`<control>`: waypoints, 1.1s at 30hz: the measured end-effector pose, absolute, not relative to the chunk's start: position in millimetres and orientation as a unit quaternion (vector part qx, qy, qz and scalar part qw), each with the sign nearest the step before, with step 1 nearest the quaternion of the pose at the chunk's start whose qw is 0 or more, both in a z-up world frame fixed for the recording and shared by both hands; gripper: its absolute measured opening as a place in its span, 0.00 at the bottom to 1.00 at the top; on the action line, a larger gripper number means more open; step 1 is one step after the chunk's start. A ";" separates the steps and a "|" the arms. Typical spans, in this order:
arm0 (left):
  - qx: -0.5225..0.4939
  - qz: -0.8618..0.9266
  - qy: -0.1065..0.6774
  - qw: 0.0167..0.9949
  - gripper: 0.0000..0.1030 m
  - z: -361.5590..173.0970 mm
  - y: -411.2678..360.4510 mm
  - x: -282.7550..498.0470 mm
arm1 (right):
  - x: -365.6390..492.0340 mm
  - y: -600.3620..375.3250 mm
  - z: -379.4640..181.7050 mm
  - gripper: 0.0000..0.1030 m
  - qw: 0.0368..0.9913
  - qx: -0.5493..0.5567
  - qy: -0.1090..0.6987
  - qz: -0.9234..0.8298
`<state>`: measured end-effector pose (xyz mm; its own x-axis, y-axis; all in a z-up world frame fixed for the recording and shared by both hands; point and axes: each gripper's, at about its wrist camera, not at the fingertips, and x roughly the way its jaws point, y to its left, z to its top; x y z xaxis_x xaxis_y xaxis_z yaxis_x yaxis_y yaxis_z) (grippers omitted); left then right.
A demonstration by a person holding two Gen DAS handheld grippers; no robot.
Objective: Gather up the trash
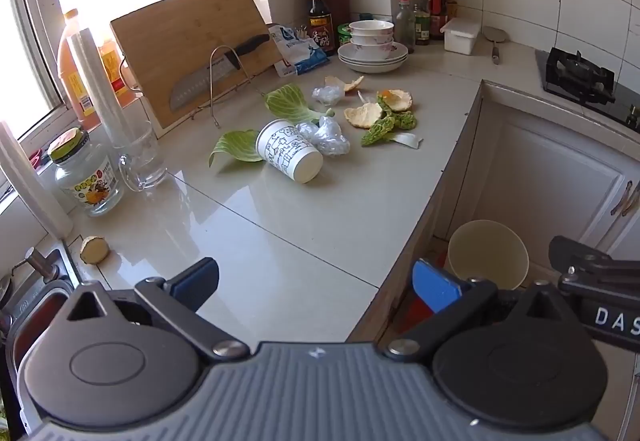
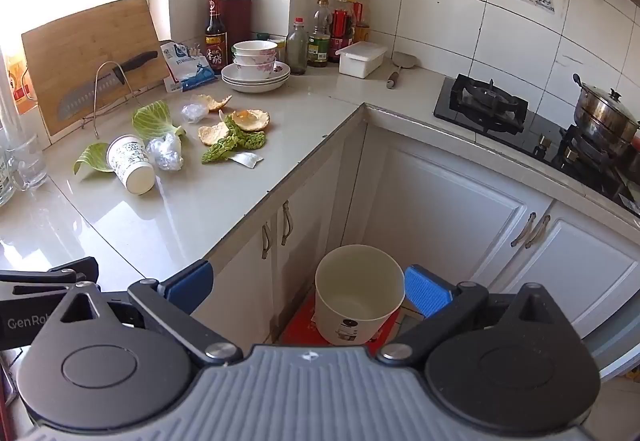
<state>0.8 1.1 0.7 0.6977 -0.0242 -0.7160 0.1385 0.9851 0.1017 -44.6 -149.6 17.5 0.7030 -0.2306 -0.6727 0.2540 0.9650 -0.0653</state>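
Observation:
Trash lies in the middle of the counter: a tipped paper cup (image 1: 289, 151) (image 2: 131, 163), cabbage leaves (image 1: 286, 103) (image 2: 152, 119), crumpled clear plastic (image 1: 328, 135) (image 2: 165, 153), orange peels (image 1: 396, 99) (image 2: 250, 119) and green scraps (image 1: 390, 123) (image 2: 234, 143). A cream bin (image 1: 486, 255) (image 2: 358, 297) stands on the floor in the cabinet corner. My left gripper (image 1: 316, 287) hovers open over the counter's near edge, far short of the trash. My right gripper (image 2: 308, 287) hangs open above the bin, with nothing between its fingers.
A cutting board (image 1: 188, 41) with a knife leans at the back left, beside a glass mug (image 1: 140, 157) and a jar (image 1: 86, 175). Stacked bowls (image 1: 372, 41), bottles and a knife block line the back wall. A gas stove (image 2: 484, 103) with a pot sits at the right.

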 end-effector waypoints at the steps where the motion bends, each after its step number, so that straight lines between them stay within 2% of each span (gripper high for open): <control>1: 0.075 -0.044 0.385 0.919 1.00 0.7 1.9 1.3 | -44.7 -150.0 16.8 1.00 0.922 0.019 0.363 -0.130; 33: 0.086 -0.039 0.371 0.924 1.00 6.7 -0.5 -3.0 | -51.3 -149.9 20.7 1.00 0.924 0.016 0.358 -0.131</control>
